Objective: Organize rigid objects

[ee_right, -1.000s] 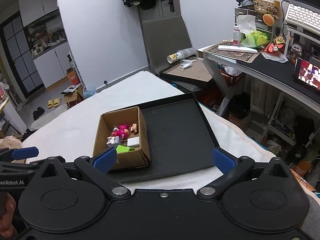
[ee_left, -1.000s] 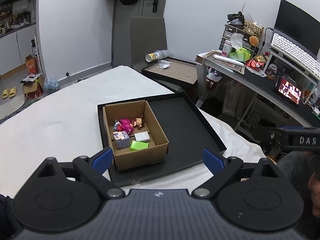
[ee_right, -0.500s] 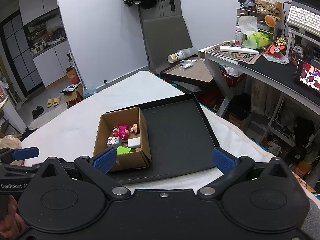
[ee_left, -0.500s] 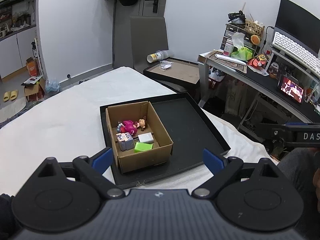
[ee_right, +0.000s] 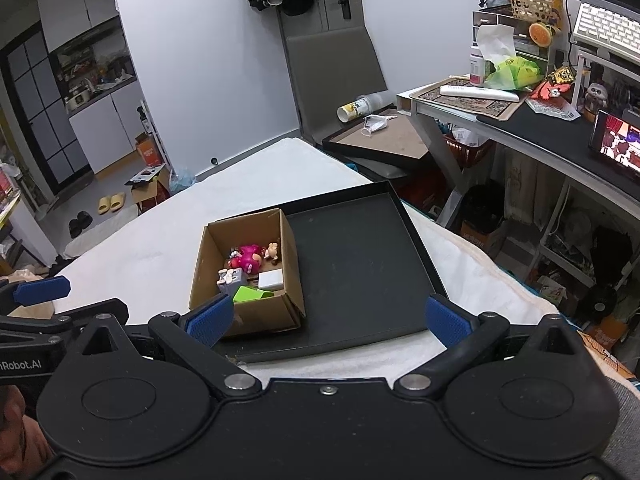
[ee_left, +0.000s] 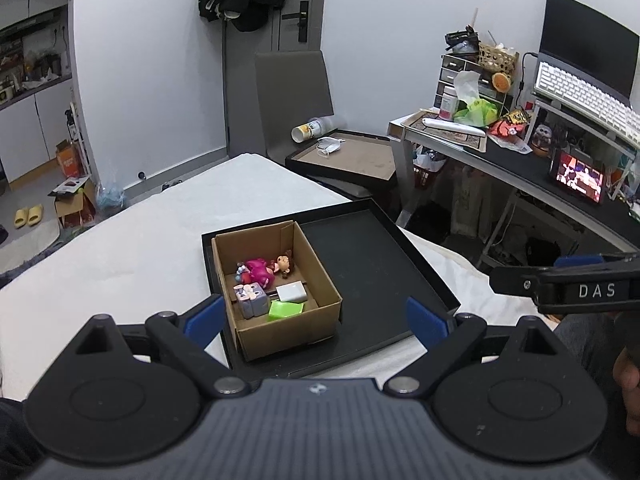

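Note:
A cardboard box (ee_left: 288, 332) stands in the left part of a black tray (ee_left: 372, 264) on the white bed. Inside lie a pink doll (ee_left: 262, 270), a grey cube toy (ee_left: 250, 298), a white block (ee_left: 291, 292) and a green block (ee_left: 285, 309). The box (ee_right: 256, 314) and tray (ee_right: 356, 268) also show in the right wrist view. My left gripper (ee_left: 316, 318) is open and empty, held back from the box. My right gripper (ee_right: 328, 318) is open and empty, above the tray's near edge.
A cluttered desk (ee_left: 520, 152) with keyboard and small screen stands at the right. A second tray (ee_left: 348, 156) and a grey chair (ee_left: 294, 96) lie beyond the bed. The white bed (ee_left: 120, 248) spreads left of the tray.
Both grippers have drifted slightly back and up from the box. Both stay open and empty. The objects in the box have not moved.

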Demonstrator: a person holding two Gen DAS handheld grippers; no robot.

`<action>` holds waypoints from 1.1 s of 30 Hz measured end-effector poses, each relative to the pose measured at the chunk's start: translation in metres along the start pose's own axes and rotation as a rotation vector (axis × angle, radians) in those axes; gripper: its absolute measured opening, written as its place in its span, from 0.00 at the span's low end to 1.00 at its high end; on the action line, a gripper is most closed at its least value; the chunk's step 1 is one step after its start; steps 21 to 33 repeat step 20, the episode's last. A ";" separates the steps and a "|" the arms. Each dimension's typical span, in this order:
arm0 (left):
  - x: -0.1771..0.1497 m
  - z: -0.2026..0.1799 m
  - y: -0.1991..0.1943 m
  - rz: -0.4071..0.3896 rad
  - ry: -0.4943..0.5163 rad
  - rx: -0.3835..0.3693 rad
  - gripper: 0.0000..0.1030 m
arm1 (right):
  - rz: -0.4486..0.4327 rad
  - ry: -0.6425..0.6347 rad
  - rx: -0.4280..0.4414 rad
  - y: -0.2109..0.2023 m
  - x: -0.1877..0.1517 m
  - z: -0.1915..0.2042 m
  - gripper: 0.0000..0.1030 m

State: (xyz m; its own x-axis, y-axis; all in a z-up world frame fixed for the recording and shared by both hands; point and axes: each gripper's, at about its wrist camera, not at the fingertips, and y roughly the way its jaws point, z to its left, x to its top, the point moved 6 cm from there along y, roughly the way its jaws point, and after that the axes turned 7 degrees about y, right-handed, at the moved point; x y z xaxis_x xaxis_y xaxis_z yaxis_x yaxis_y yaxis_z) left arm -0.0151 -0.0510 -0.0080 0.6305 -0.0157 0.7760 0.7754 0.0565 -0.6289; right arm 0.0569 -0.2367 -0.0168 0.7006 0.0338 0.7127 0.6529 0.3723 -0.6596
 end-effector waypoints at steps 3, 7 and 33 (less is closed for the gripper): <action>0.002 -0.002 0.000 -0.009 0.020 0.019 0.93 | -0.009 -0.007 -0.001 -0.003 0.001 0.000 1.00; -0.001 -0.003 0.001 -0.001 0.016 0.005 0.93 | -0.012 0.003 -0.002 -0.004 0.001 -0.003 1.00; -0.002 -0.004 0.001 0.000 0.022 0.004 0.93 | 0.003 -0.012 -0.015 -0.002 -0.002 -0.002 1.00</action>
